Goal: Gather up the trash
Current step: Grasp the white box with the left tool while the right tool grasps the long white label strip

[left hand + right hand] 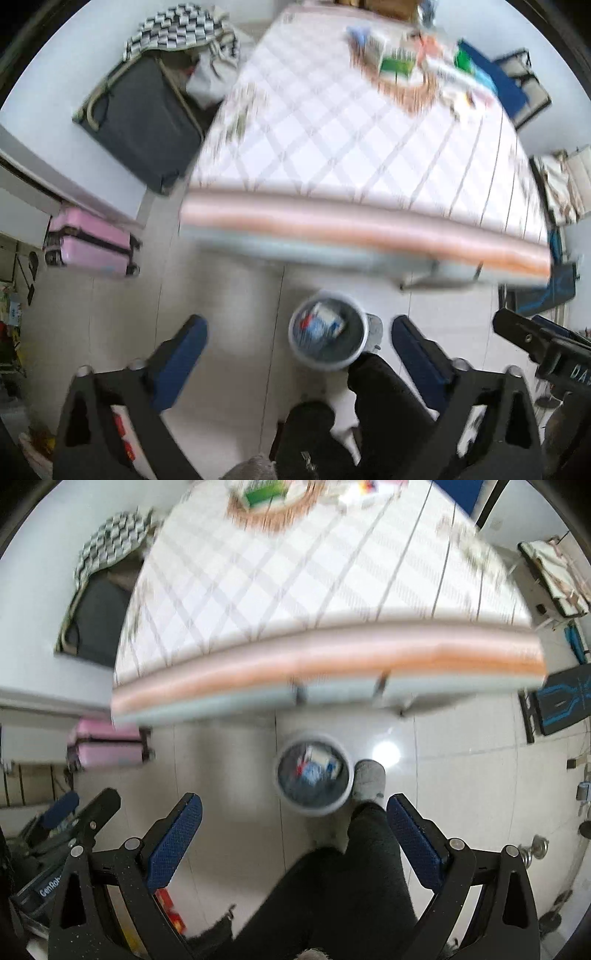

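The left gripper [299,332] and the right gripper [293,810] both point steeply down at the tiled floor [229,775], their blue pads spread wide with nothing between them. The trash bin [328,339], a round white-rimmed pail, stands upright on the floor just off the near edge of the table [332,147], its mouth facing straight up at both cameras. Inside lies a jumble of wrappers [314,768] in blue, white and red; blur keeps their shapes and long axes from being made out. More litter [413,66] sits near the table's far edge, smeared by motion and partly cut off at the top of the right wrist view. A person's dark trouser leg [369,867] and grey slipper [369,775] touch the bin's side. A pink suitcase [92,243] lies near the wall.
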Demonstrator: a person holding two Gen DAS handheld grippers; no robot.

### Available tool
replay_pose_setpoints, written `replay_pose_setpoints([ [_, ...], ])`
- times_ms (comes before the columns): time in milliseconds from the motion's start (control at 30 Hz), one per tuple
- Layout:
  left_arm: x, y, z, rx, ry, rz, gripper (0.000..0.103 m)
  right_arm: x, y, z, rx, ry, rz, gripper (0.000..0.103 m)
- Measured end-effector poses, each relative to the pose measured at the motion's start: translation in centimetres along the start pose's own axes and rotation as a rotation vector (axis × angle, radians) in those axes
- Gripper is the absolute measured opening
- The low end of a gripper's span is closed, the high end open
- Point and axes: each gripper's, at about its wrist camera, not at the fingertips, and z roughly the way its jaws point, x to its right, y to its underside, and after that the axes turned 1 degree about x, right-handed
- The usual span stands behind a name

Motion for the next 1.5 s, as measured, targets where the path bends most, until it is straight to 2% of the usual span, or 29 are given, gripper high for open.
replay_pose_setpoints([
  [133,2.0,-7.1,0.0,0.043,0.011,-0.03,0.103,2.7,-8.1,-2.2,0.064,0.017,0.062,0.101],
  [267,4.8,-15.4,1.3,0.054,0.001,-0.073,0.103,6.5,-18.6,-3.4,0.104,0.063,0.043,0.101],
  [400,8.4,-24.7,3.5,0.036,-0.006,-0.139,0.103,7.5,-29.9,-1.7,0.081,0.18,-0.119,0.101],
  [433,9.3,-26.6,3.9,0.042,-0.013,-0.143,0.103,7.6,-33.5,-0.9,0.071,0.223,-0.182,0.101],
  [533,12.3,-32.5,6.1,0.053,-0.047,-0.153,0.103,7.1,-41.5,1.7,0.035,0.347,-0.36,0.101],
  [600,13.8,-35.3,7.7,0.057,-0.05,-0.159,0.103,6.6,-46.5,4.5,-0.008,0.428,-0.489,0.101],
  [700,15.5,-38.0,10.0,0.031,-0.056,-0.147,0.103,5.8,-50.9,8.7,-0.074,0.527,-0.658,0.101],
  [800,16.9,-39.8,12.2,-0.004,-0.068,-0.123,0.103,5.4,-53.4,12.0,-0.114,0.558,-0.773,0.101],
  [933,17.8,-41.3,14.3,-0.045,-0.058,-0.112,0.103,4.9,-54.7,14.8,-0.142,0.512,-0.869,0.1],
  [967,17.8,-41.6,14.6,-0.049,-0.046,-0.115,0.103,5.1,-55.0,15.2,-0.153,0.477,-0.844,0.097],
  [1000,17.8,-41.8,15.0,-0.052,-0.052,-0.113,0.103,5.4,-55.5,15.3,-0.172,0.439,-0.791,0.084],
  [1033,17.8,-42.0,15.5,-0.06,-0.066,-0.107,0.103,6.2,-56.4,15.3,-0.196,0.394,-0.671,0.08],
  [1167,17.4,-42.8,17.5,-0.109,-0.071,-0.119,0.102,10.1,-59.5,14.6,-0.243,0.247,-0.23,0.077],
  [1233,17.0,-43.2,18.8,-0.153,-0.067,-0.128,0.102,11.3,-60.1,14.6,-0.276,0.155,-0.127,0.078],
  [1333,16.5,-43.2,21.0,-0.232,-0.042,-0.137,0.102,11.0,-60.2,14.9,-0.267,0.16,-0.195,0.08],
  [1367,16.3,-43.1,21.5,-0.248,-0.04,-0.142,0.098,10.9,-59.9,15.1,-0.264,0.178,-0.225,0.08],
  [1400,16.0,-43.0,21.7,-0.243,-0.03,-0.15,0.083,10.4,-59.2,15.2,-0.259,0.199,-0.256,0.08],
  [1433,15.8,-43.0,21.7,-0.23,-0.021,-0.159,0.083,10.3,-58.9,15.5,-0.256,0.215,-0.285,0.081],
  [1500,15.6,-42.8,21.2,-0.204,-0.011,-0.165,0.082,10.0,-58.5,15.3,-0.214,0.244,-0.323,0.074],
])
